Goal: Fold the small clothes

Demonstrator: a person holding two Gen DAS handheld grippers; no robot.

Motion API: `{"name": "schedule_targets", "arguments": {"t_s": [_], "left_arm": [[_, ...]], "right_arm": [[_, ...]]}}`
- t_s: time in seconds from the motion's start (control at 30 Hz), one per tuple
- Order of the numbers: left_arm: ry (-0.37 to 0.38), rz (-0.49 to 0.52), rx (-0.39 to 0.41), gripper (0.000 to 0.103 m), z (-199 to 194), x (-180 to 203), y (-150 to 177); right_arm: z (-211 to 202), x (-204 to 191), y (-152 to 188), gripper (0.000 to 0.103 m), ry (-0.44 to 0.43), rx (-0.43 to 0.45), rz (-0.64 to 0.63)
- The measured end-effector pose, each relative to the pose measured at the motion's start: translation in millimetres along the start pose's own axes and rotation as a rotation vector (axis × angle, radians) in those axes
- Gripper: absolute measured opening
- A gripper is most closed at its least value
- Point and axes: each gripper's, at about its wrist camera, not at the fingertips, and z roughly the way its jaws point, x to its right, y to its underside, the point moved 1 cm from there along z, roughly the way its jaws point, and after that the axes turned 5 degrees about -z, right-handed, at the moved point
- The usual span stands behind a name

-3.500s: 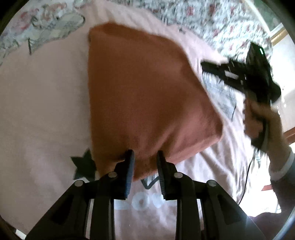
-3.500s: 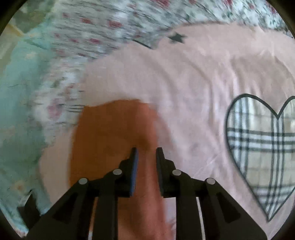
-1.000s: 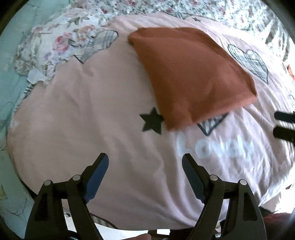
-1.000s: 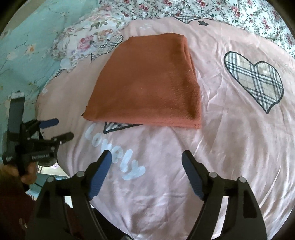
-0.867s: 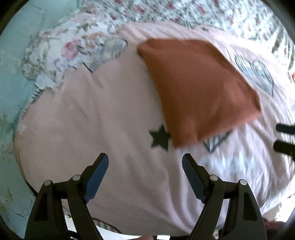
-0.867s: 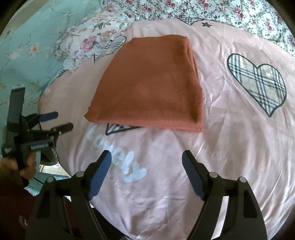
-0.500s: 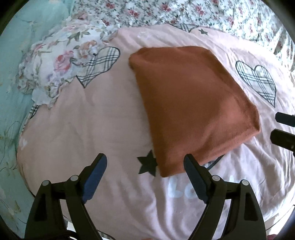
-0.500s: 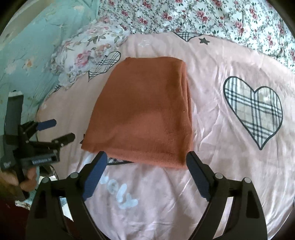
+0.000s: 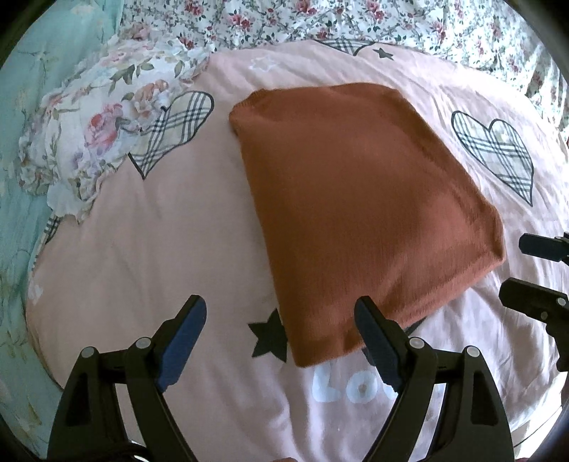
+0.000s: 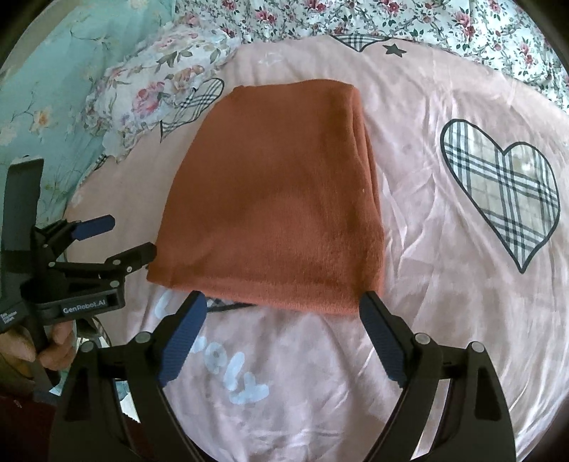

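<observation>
I'm over a bed: pink sheet with plaid hearts, floral quilt beyond, teal cover left. The folded cloth lies flat mid-sheet, bare sheet all round its edges. Left gripper and right gripper hang above its near edge, fingers wide apart, holding nothing.

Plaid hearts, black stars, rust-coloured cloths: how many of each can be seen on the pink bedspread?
Plaid hearts: 3
Black stars: 2
Folded rust cloth: 1
Total: 6
</observation>
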Motion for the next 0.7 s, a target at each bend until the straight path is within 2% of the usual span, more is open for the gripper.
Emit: {"name": "schedule_targets", "arguments": {"t_s": [0.43,0.7], "left_arm": [[0.005,-0.068,0.073,0.086,-18.2,-8.0,-18.5],[-0.001,-0.079,0.083,0.086,-21.0,-6.1,-23.3]], "right_arm": [[4.5,-2.6,-30.2,0.088,-0.006,0.03,-0.014],[7.7,-3.6,-39.7,0.089,-0.011,0.031,-0.028]]}}
